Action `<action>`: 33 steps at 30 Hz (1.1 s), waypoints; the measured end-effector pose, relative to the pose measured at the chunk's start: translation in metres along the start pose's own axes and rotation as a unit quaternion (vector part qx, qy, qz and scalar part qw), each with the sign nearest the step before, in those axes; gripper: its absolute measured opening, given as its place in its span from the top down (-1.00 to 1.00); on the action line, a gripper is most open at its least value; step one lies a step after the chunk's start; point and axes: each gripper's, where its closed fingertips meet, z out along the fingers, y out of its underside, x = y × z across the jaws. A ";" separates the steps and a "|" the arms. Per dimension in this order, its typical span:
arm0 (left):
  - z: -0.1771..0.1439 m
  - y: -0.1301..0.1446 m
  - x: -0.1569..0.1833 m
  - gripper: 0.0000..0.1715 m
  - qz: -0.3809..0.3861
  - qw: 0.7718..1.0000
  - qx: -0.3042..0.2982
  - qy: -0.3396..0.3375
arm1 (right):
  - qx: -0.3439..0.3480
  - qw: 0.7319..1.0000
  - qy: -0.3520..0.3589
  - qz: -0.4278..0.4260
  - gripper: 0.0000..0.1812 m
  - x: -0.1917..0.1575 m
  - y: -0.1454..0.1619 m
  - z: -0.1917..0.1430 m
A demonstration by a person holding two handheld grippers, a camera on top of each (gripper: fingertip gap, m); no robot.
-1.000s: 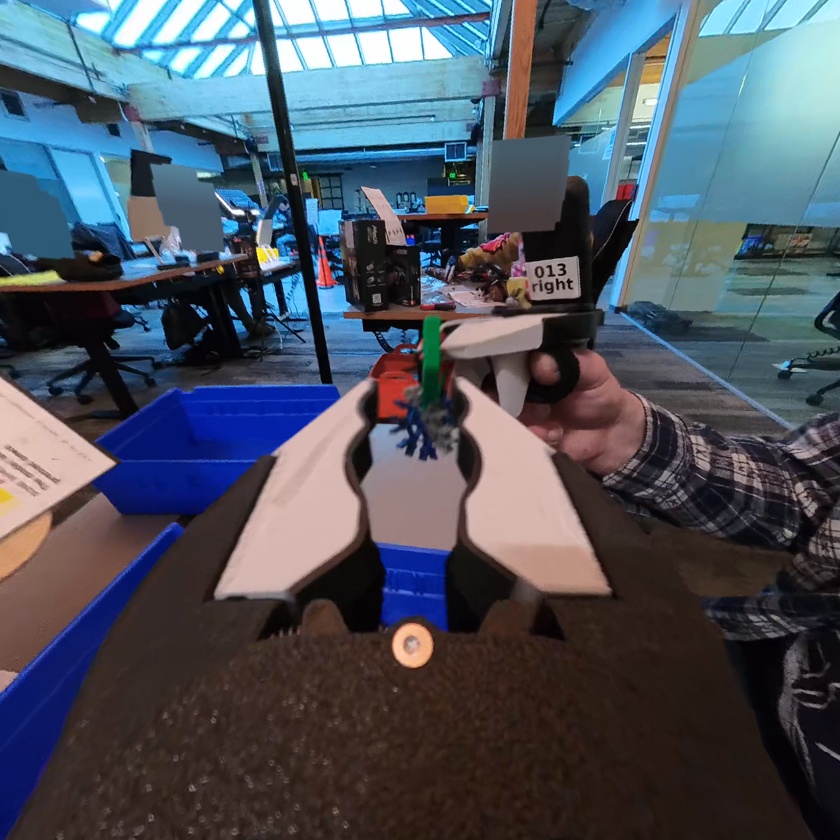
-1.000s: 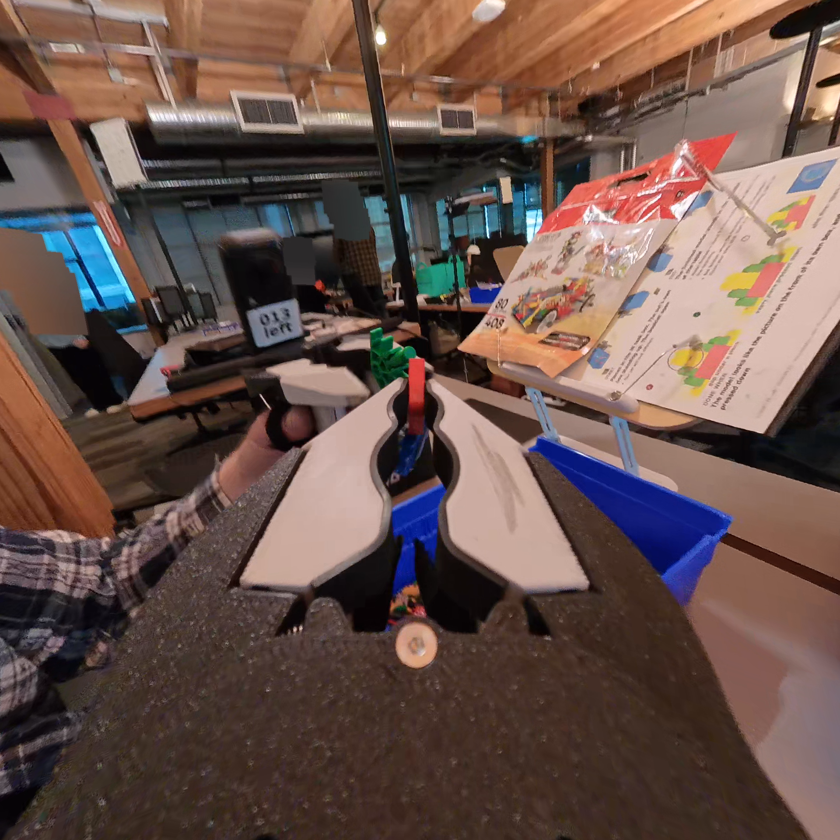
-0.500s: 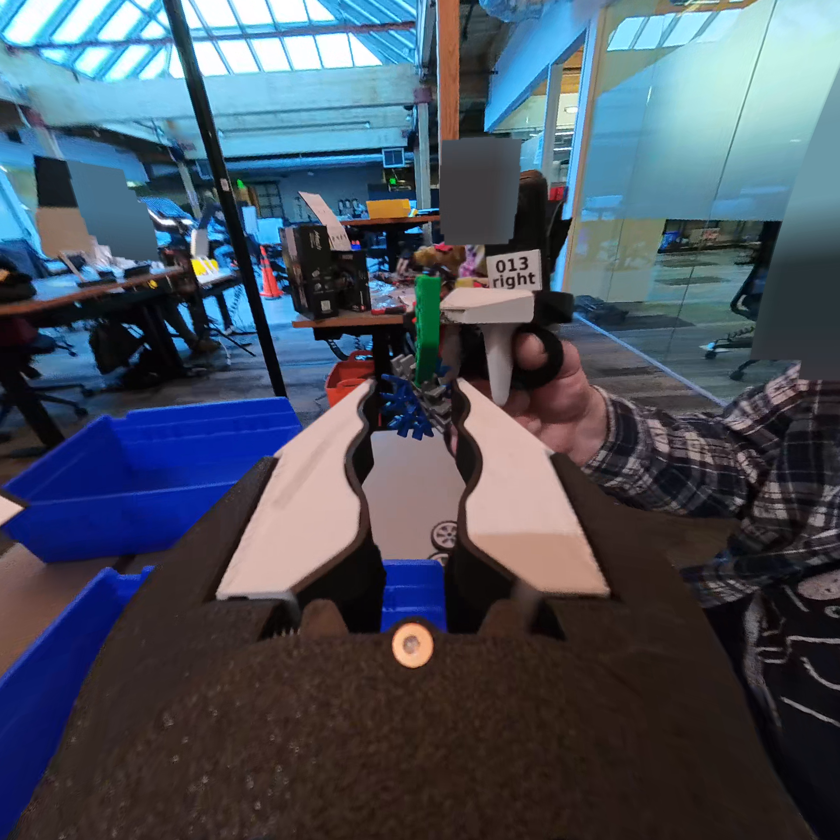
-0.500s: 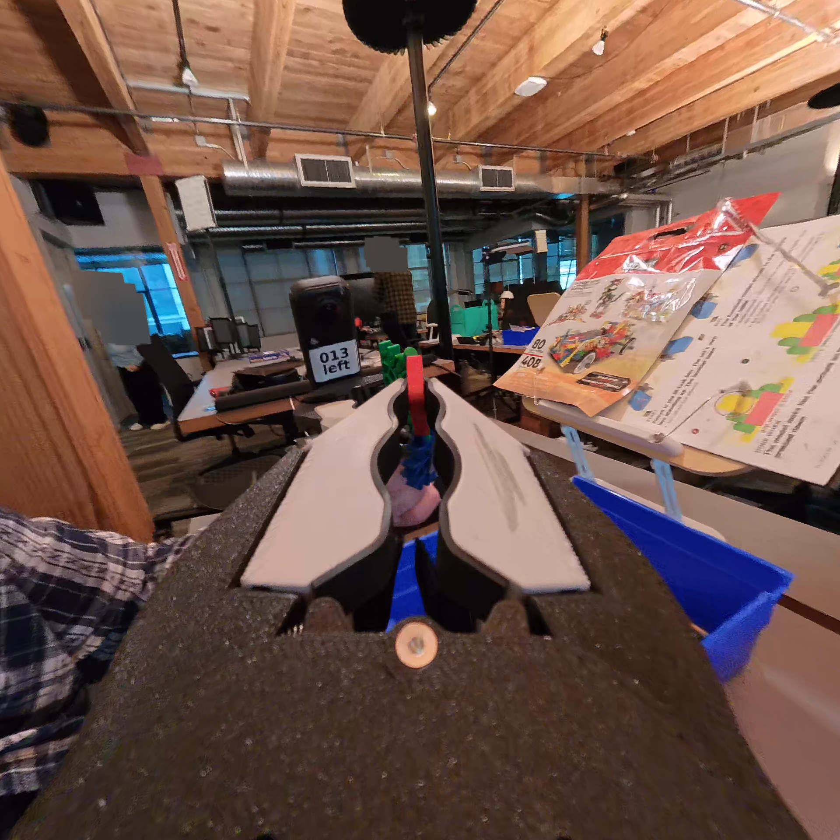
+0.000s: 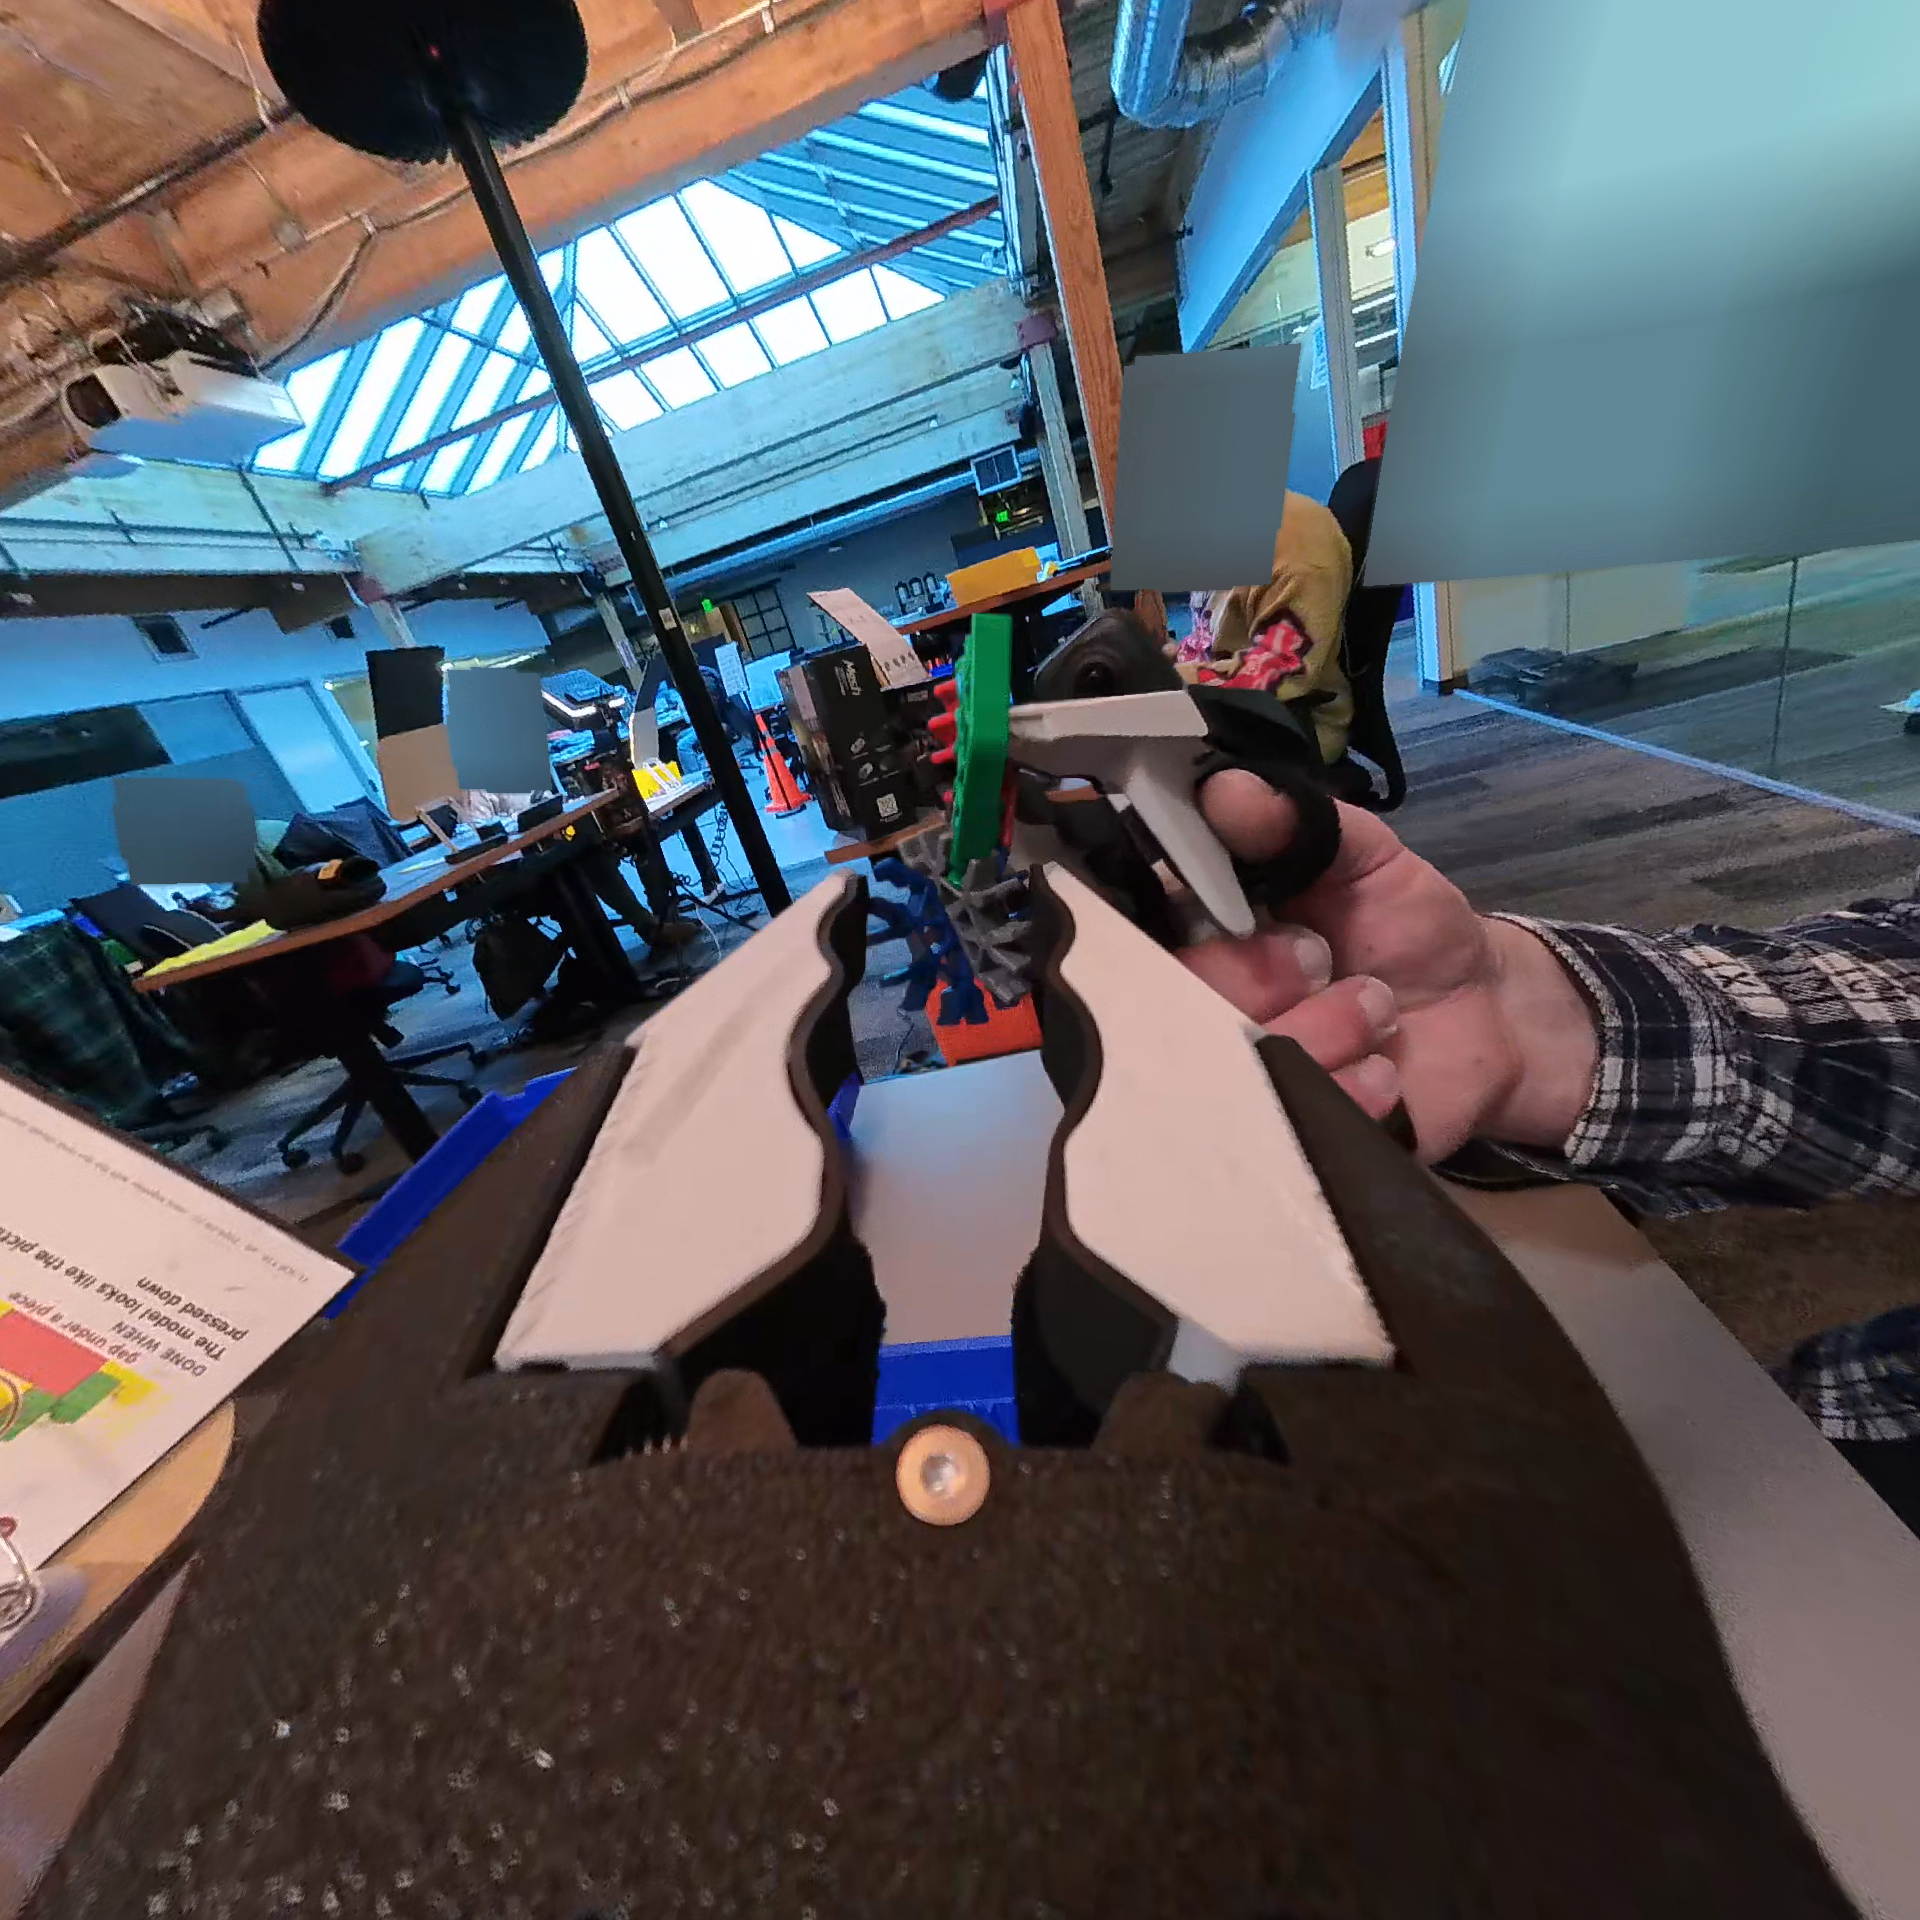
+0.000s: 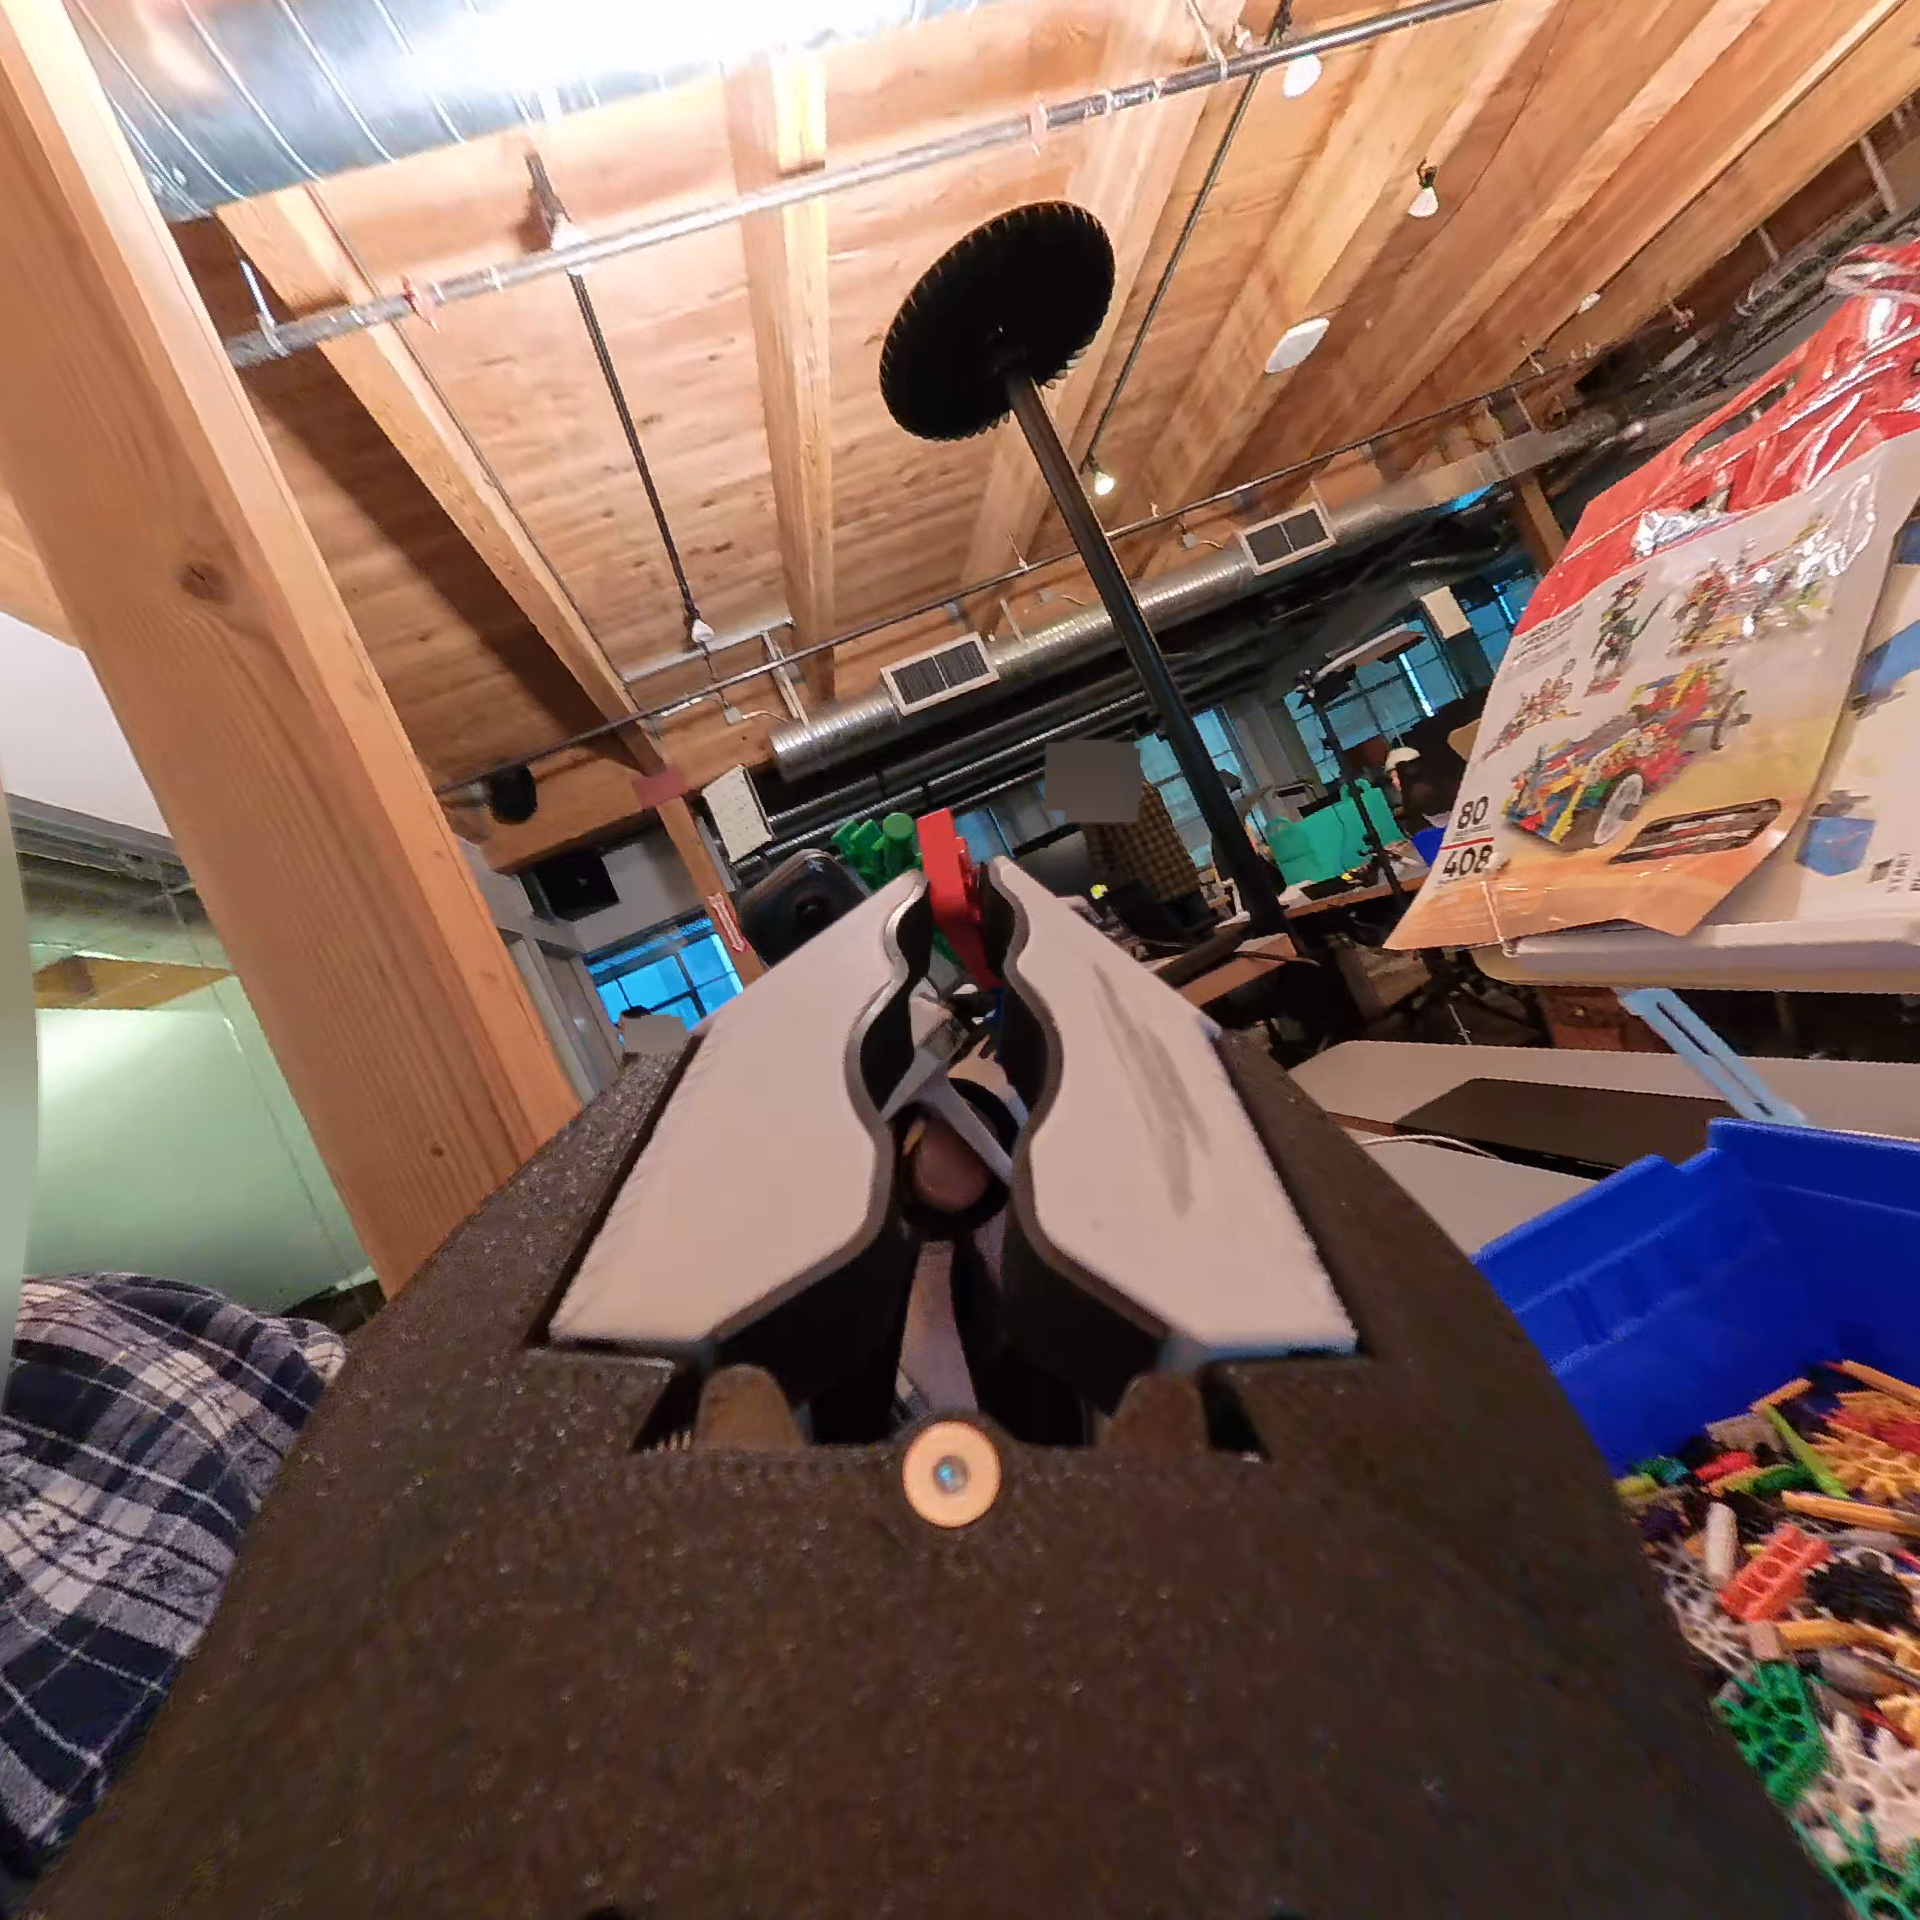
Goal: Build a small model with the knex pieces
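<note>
A small toy build is held in the air between both grippers. It has a green studded plate (image 5: 982,748), red pieces (image 5: 940,722), and grey (image 5: 987,930) and blue (image 5: 914,935) snowflake connectors. My left gripper (image 5: 951,894) is closed on the grey and blue connectors at the build's lower end. My right gripper (image 6: 958,883) is shut on a thin red piece (image 6: 951,878) of the same build, with the green plate (image 6: 873,836) behind it. In the left wrist view a hand (image 5: 1382,997) holds the right gripper, whose white finger (image 5: 1112,722) reaches the green plate.
A blue bin (image 6: 1714,1278) of mixed small pieces stands at the right. A toy package (image 6: 1683,727) and an instruction sheet (image 5: 135,1278) rest on a stand. Another blue bin (image 5: 457,1153), the grey table (image 5: 945,1195), a black pole (image 5: 613,488) and a wooden post (image 6: 239,644) are nearby. Only a small space, under 4 cm, lies between the two pairs of fingers.
Both grippers have tilted upward with the build still held between them, so more ceiling shows. The green plate has turned and its red pieces now show in the left wrist view.
</note>
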 end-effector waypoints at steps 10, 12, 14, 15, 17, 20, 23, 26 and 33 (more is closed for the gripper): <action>-0.009 -0.012 0.000 0.67 -0.055 0.994 0.091 0.034 | 0.047 0.997 -0.040 0.044 0.93 -0.007 0.002 0.007; -0.010 -0.013 0.000 0.67 -0.060 0.992 0.103 0.036 | 0.055 0.996 -0.044 0.046 0.94 -0.008 0.002 0.008; -0.010 -0.013 0.000 0.67 -0.070 0.990 0.112 0.040 | 0.062 0.996 -0.050 0.047 0.93 -0.009 0.001 0.009; -0.010 -0.013 0.000 0.67 -0.070 0.990 0.116 0.041 | 0.064 0.995 -0.054 0.050 0.93 -0.010 0.001 0.009; -0.011 -0.012 0.000 0.67 -0.077 0.989 0.118 0.048 | 0.065 0.995 -0.057 0.053 0.93 -0.010 0.002 0.009; -0.011 -0.009 -0.002 0.67 -0.089 0.988 0.114 0.054 | 0.058 0.997 -0.046 0.037 0.92 -0.006 0.004 0.009; -0.010 -0.011 0.001 0.67 -0.081 0.990 0.102 0.057 | 0.040 0.998 -0.047 0.019 0.93 -0.007 0.004 0.007; -0.012 -0.017 0.005 0.67 -0.081 0.988 0.116 0.069 | 0.037 0.996 -0.077 0.034 0.93 -0.018 0.004 0.009; -0.011 -0.006 -0.005 0.67 -0.063 0.995 0.066 0.037 | 0.011 0.999 -0.033 0.002 0.90 -0.002 0.007 0.007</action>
